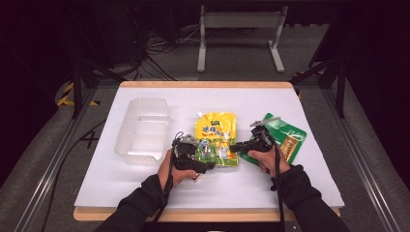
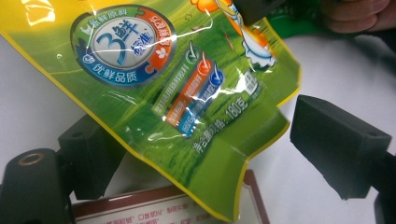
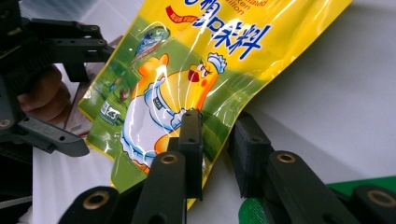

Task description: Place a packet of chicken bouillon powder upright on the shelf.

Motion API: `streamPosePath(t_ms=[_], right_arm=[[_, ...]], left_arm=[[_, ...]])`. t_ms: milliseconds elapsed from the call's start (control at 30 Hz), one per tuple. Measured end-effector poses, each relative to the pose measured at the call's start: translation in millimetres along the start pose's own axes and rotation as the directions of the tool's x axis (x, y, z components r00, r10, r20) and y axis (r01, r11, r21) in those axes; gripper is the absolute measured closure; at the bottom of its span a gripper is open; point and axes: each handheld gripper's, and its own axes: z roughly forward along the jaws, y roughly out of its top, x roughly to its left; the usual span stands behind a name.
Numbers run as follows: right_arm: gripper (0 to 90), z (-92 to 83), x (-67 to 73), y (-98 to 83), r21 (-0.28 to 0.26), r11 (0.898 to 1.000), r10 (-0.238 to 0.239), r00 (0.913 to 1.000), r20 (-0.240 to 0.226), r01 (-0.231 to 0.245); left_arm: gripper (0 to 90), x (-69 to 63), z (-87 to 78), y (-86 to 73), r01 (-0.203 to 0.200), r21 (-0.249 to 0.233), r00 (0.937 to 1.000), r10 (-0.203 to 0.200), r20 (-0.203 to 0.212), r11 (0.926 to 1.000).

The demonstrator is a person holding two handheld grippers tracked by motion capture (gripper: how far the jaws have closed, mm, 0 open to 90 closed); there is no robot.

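Observation:
A yellow and green pouch printed with a cartoon chicken lies mid-table. My right gripper comes at it from the right. In the right gripper view, the right gripper is shut on the pouch's side edge, with one jaw over the printed face and the other beyond the edge. My left gripper sits at the pouch's near left corner. In the left gripper view, the left gripper is wide open. The pouch's green corner lies between its jaws, untouched by the pads.
A clear plastic tray stands to the left of the pouch. A green packet lies under the right hand. A red-bordered card lies on the white tabletop beneath the pouch's corner.

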Motion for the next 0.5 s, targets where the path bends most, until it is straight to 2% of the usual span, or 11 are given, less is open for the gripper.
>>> streamPosePath(t_ms=[33, 133, 167, 200, 233, 267, 300, 333, 367, 433, 500], right_arm=[[79.2, -1.2, 1.4, 0.5, -0.006, 1.0, -0.014, 0.9999, 0.007, 0.014], [80.7, -4.6, 6.0, 0.4, -0.035, 0.997, -0.069, 0.9972, 0.029, 0.07], [80.7, -4.6, 6.0, 0.4, -0.035, 0.997, -0.069, 0.9972, 0.029, 0.07], [81.1, -6.0, 8.2, 0.4, -0.036, 0.995, -0.087, 0.9954, 0.041, 0.089], [82.4, -10.8, 12.0, 0.1, -0.059, 0.99, -0.125, 0.9903, 0.062, 0.128], [82.9, -13.6, 13.6, 0.1, -0.069, 0.987, -0.142, 0.9873, 0.071, 0.147], [82.9, -13.6, 13.6, 0.1, -0.069, 0.987, -0.142, 0.9873, 0.071, 0.147], [83.5, -16.4, 14.7, 0.2, -0.079, 0.984, -0.153, 0.9851, 0.078, 0.159], [83.7, -19.3, 15.9, 0.1, -0.084, 0.981, -0.168, 0.9817, 0.089, 0.176], [84.1, -25.8, 20.3, -1.1, -0.106, 0.967, -0.221, 0.9688, 0.112, 0.233], [84.5, -30.4, 26.5, -2.2, -0.124, 0.945, -0.286, 0.9474, 0.145, 0.304]], left_arm=[[14.6, 0.0, 0.0, 0.0, 0.0, 0.0, 1.0, 0.0, 0.0, 1.0], [17.4, -0.3, -5.3, 5.4, -0.004, -0.046, 1.0, 0.005, 0.007, 0.9989], [20.4, -0.3, -5.3, 5.4, -0.004, -0.046, 1.0, 0.005, 0.007, 0.9989], [20.4, -0.2, -7.0, 6.0, -0.022, -0.063, 0.9998, 0.022, -0.004, 0.9978], [26.4, -0.8, -7.7, 6.1, -0.021, -0.07, 0.9998, 0.021, -0.006, 0.9973], [29.6, -1.0, -9.6, 6.6, -0.04, -0.08, 0.9992, 0.039, -0.01, 0.996], [33.9, -1.0, -9.6, 6.6, -0.04, -0.08, 0.9992, 0.039, -0.01, 0.996], [33.9, -1.4, -11.0, 6.7, -0.044, -0.088, 0.999, 0.043, -0.013, 0.9952], [39.2, -2.0, -12.9, 7.1, -0.054, -0.098, 0.9985, 0.052, -0.017, 0.9937], [51.7, -3.5, -16.1, 8.3, -0.098, -0.116, 0.9947, 0.094, -0.042, 0.9885], [57.2, -5.1, -19.1, 8.6, -0.109, -0.138, 0.9936, 0.104, -0.045, 0.9844]])
